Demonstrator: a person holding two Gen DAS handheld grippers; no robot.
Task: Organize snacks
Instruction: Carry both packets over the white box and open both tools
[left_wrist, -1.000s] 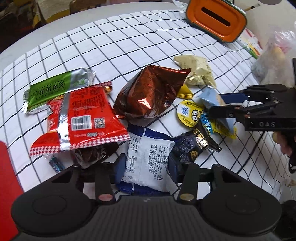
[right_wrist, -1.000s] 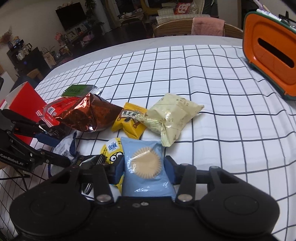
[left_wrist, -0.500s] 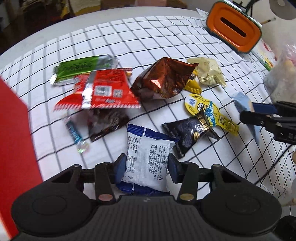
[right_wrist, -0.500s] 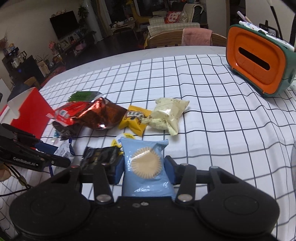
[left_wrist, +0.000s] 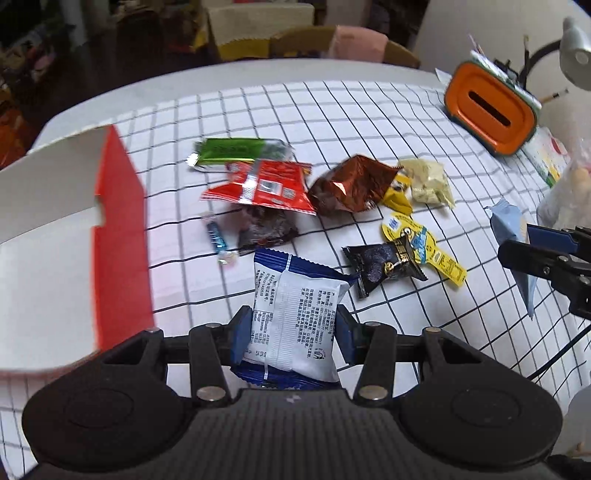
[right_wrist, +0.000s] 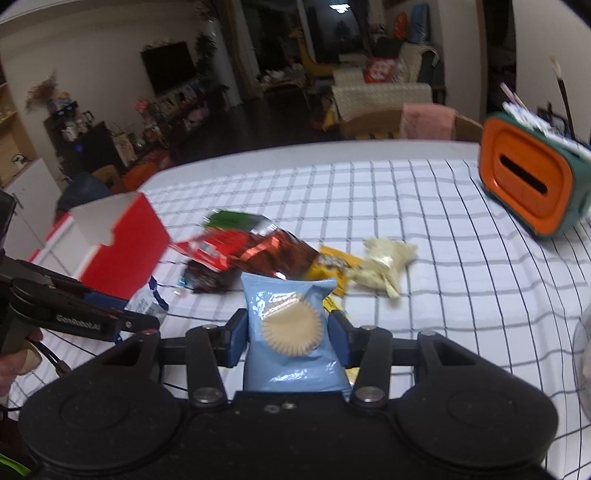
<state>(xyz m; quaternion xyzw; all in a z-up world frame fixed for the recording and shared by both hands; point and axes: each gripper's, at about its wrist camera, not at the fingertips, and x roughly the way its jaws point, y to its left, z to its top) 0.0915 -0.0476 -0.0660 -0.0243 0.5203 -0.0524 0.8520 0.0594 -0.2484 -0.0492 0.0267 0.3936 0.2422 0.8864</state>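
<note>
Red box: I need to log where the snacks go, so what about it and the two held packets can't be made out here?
- Red box, left wrist view: inside hidden by its white flap; frame edge cuts it.
- Blue-and-white packet: front faces away; back print too small.
- Light-blue packet, right wrist view: motion blur, lettering illegible.

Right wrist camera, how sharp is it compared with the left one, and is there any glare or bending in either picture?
Right wrist view: motion-smeared pile and orange box, while the light blue packet in the right gripper stays crisp. Left wrist view: sharper, print readable on the white and blue packet; red box slightly smeared; glare on the brown foil bag. Both: fisheye bends the tablecloth grid.
</note>
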